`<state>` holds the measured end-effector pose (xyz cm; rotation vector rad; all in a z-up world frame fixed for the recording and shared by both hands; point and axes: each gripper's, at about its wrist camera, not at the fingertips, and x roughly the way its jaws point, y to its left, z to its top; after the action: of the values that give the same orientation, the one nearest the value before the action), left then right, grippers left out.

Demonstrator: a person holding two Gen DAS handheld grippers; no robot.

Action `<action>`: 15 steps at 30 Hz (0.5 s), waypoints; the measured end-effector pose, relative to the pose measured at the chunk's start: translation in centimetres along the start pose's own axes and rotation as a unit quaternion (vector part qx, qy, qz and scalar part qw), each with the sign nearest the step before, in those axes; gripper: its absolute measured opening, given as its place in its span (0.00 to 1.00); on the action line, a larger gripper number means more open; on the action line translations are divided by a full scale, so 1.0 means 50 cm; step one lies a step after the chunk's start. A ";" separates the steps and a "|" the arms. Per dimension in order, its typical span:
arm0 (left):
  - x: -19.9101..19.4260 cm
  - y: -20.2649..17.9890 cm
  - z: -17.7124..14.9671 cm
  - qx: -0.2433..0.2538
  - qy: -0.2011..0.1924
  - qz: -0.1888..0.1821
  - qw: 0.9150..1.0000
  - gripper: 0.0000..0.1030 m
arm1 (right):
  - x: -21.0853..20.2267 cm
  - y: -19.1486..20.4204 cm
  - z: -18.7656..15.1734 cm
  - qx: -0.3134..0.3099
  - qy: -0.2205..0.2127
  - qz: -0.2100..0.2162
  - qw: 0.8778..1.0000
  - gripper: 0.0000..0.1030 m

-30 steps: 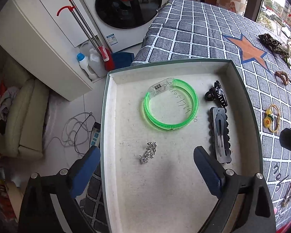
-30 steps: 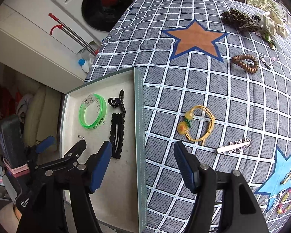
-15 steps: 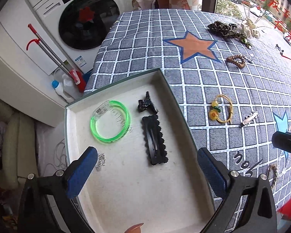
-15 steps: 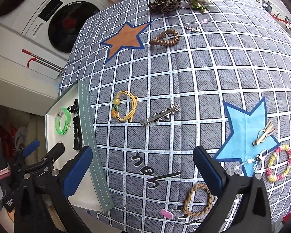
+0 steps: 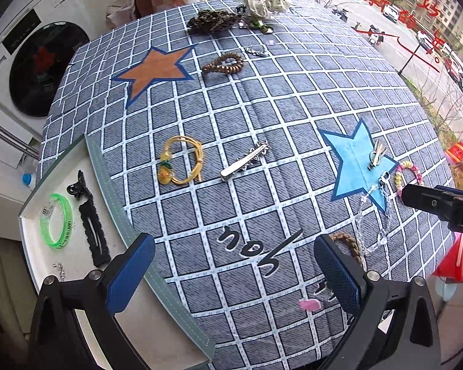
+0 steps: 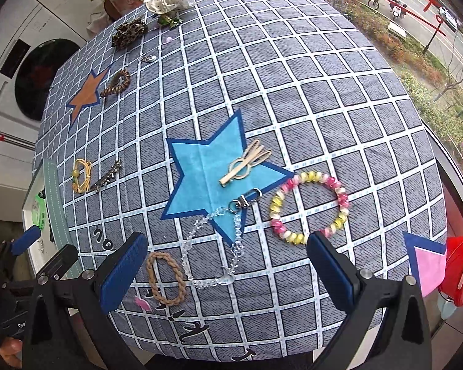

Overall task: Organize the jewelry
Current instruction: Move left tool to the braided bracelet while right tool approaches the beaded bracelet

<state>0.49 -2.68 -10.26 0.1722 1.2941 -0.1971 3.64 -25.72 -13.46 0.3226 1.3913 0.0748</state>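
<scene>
left hand-held gripper (image 5: 231, 273) released, empty, tray (image 5: 114, 203) beside its left finger | right hand-held gripper (image 6: 227, 273) released, empty, crystal chain (image 6: 213, 246) between fingers, beaded bracelet (image 6: 308, 208) just ahead-right

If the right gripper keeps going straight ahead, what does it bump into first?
Probably the clear crystal chain, lying between the open right hand-held gripper's fingers on the checked cloth. Depth is hard to judge.

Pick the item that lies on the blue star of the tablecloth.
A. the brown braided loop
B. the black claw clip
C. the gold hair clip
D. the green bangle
C: in the right wrist view the gold hair clip rests on the blue star; the green bangle sits in the tray.
</scene>
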 end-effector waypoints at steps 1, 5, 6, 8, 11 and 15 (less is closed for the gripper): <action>0.005 -0.016 -0.007 0.008 0.006 -0.006 1.000 1.00 | 0.000 -0.020 -0.003 0.006 0.001 -0.006 1.000 1.00; 0.029 -0.066 -0.034 0.026 0.027 -0.018 0.999 1.00 | 0.003 -0.092 -0.016 0.030 0.009 -0.025 0.999 1.00; 0.035 -0.076 -0.040 0.030 0.032 -0.019 0.999 1.00 | 0.004 -0.107 -0.019 0.034 0.010 -0.029 0.999 1.00; 0.048 -0.091 -0.047 0.036 0.041 -0.018 0.998 1.00 | 0.008 -0.134 -0.022 0.043 0.013 -0.039 0.998 1.00; 0.063 -0.104 -0.051 0.039 0.051 -0.014 0.998 1.00 | 0.014 -0.168 -0.022 0.055 0.017 -0.050 0.997 1.00; 0.078 -0.109 -0.049 0.032 0.059 -0.007 0.998 0.99 | 0.024 -0.195 -0.011 0.062 0.014 -0.066 0.996 1.00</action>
<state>-2.11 -7.56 -14.75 0.2323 1.4078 -0.2446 1.99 -34.63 -17.26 0.3320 1.4457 -0.1162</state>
